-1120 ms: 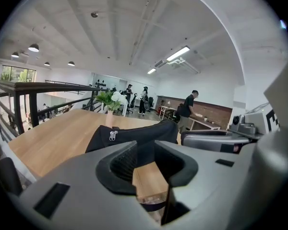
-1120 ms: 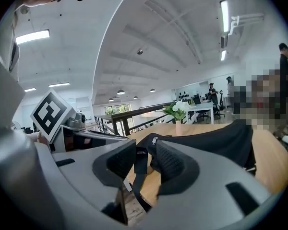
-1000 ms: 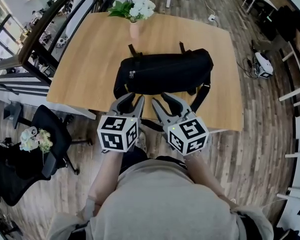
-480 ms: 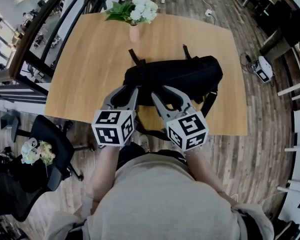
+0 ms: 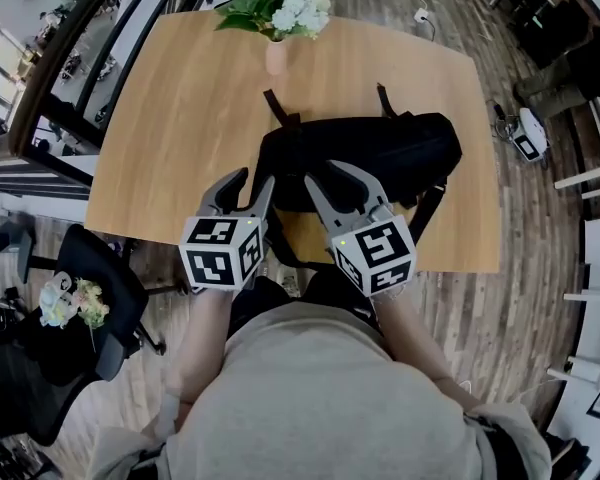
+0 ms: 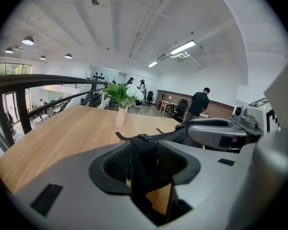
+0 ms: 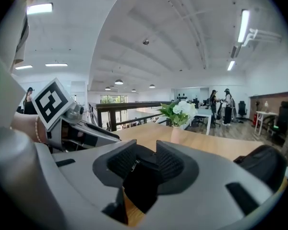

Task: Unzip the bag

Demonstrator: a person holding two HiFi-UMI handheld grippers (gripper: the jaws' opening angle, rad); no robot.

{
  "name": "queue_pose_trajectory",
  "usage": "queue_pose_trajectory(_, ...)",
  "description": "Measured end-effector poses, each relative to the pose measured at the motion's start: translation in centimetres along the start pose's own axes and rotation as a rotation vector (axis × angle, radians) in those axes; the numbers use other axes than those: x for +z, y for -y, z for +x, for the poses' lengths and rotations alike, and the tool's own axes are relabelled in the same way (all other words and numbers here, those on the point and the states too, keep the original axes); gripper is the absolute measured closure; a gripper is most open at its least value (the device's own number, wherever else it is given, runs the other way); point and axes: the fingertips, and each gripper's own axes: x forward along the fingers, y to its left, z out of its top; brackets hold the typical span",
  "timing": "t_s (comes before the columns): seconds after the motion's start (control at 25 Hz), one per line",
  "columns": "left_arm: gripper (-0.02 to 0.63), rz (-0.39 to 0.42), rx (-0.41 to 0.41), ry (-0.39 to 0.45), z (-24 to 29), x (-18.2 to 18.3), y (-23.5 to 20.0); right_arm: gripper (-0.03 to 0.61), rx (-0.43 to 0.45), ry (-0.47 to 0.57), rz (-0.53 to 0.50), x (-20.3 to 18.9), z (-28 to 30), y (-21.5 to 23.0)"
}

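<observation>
Black bag [image 5: 380, 148] lies lengthwise mid-desk [image 5: 170, 108], nearer the front edge. Left claw [image 5: 253, 180]: jaws have just been opening and stand wide, with the bag's end fabric between them, unpressed. Right claw [image 5: 325, 175]: jaws apart, zipper pull [image 7: 135, 165] in line between them, unclamped. Bag judged soft, light and prone to sliding: pin the fabric with the left, pinch the small pull with the right.

No readable text, no brand or label, no numbers or signs
</observation>
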Motion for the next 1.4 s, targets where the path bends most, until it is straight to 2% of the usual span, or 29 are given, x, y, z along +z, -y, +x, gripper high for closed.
queue_pose_trajectory(0.12,0.440,-0.038,-0.049,-0.028,0.2,-0.8,0.2,0.457,0.003,0.004,-0.005,0.0,0.3,-0.3)
queue_pose_trajectory(0.24,0.440,-0.072,-0.058,-0.039,0.3,-1.5,0.0,0.457,0.009,-0.012,-0.038,-0.2,0.7,-0.7)
queue_pose_trajectory(0.56,0.440,-0.179,-0.085,-0.052,0.6,-3.3,-0.7,0.453,-0.007,-0.063,-0.287,-1.0,1.2,-1.5)
queue_pose_trajectory(0.76,0.440,-0.196,-0.082,-0.063,0.9,-4.0,-1.7,0.436,-0.032,-0.103,-0.425,-1.9,1.7,-1.6)
queue_pose_trajectory(0.96,0.445,-0.174,-0.090,-0.105,1.7,-5.3,-1.6,0.423,-0.027,-0.138,-0.596,-2.9,2.3,-2.2)
queue_pose_trajectory(1.16,0.531,-0.188,-0.131,-0.082,1.9,-5.2,-0.8,0.428,0.014,-0.165,-0.738,-4.6,3.0,-3.2)
queue_pose_trajectory(1.4,0.561,-0.190,-0.155,-0.072,2.0,-5.0,-0.7,0.425,0.000,-0.165,-0.859,-5.4,4.3,-3.7)
